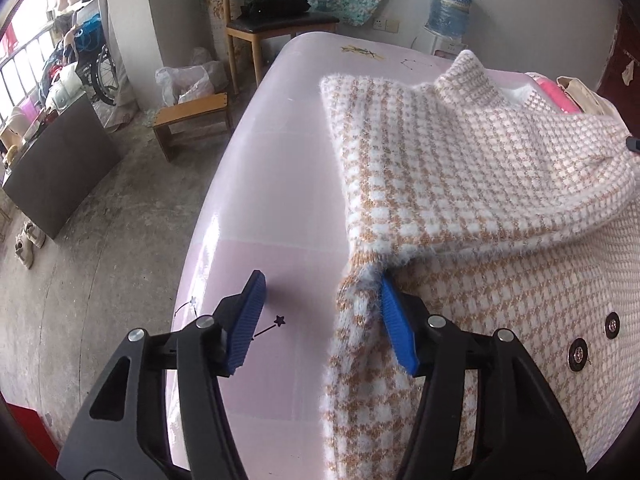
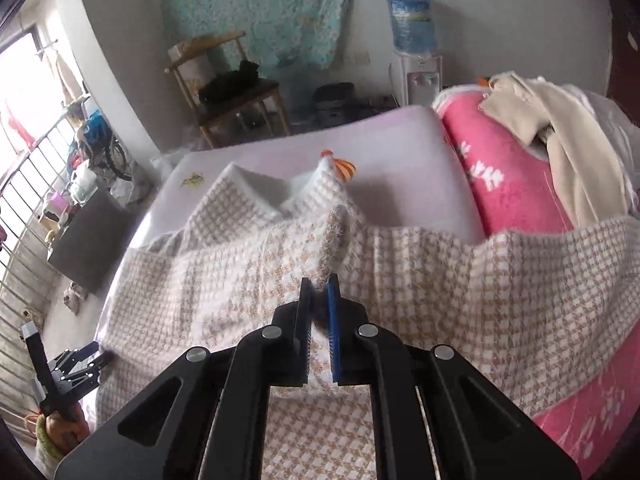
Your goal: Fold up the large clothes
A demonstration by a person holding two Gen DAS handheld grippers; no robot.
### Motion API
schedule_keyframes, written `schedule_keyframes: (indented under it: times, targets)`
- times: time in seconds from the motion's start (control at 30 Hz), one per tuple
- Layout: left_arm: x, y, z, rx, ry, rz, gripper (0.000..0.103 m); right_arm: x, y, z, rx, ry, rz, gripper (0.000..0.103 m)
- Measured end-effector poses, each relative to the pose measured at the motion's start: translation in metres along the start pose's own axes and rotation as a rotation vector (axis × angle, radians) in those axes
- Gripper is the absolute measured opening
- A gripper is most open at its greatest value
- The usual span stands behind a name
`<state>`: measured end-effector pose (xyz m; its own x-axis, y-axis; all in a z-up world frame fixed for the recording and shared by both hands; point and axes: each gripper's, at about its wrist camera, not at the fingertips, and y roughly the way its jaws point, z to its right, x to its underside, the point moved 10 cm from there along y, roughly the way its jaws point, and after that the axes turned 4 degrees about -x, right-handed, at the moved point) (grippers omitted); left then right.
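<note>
fuzzy houndstooth coat spread over the pink bed, one sleeve folded across. looks thick, soft, floppy, probably heavy enough to sag. left gripper gaping wide, empty, at the sleeve edge. right gripper pinched on a raised fold; best gripped at seams.

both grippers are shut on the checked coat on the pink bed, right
Not quite. Only the right gripper is shut on the checked coat. The left wrist view shows the left gripper open, one finger against the coat's edge, the other over the bare pink bed.
</note>
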<state>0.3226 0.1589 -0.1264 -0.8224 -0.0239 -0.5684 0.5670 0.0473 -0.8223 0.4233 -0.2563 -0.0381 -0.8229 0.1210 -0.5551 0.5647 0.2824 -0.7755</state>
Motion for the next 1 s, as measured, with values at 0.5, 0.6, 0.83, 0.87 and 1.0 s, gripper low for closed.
schedule_keyframes:
  times: [0.5,0.6,0.83,0.87,1.0]
  targets:
    - [0.002,-0.002,-0.003,0.053,-0.028,-0.007,0.04,0.033,0.047,0.045,-0.084,0.111,-0.152,0.009]
    - [0.002,-0.004,-0.005,0.079,-0.043,-0.02,0.04,0.032,0.042,0.048,-0.019,0.051,-0.124,0.026]
    - [-0.015,-0.056,-0.012,0.184,-0.057,0.047,0.04,0.018,0.005,0.019,-0.023,-0.09,-0.03,0.029]
    - [-0.024,-0.06,-0.006,0.206,-0.055,0.059,0.041,0.019,0.009,0.008,-0.047,-0.11,-0.04,0.032]
    - [-0.063,-0.049,0.036,0.312,-0.055,0.059,0.057,0.022,0.039,-0.025,-0.087,-0.187,-0.087,0.057]
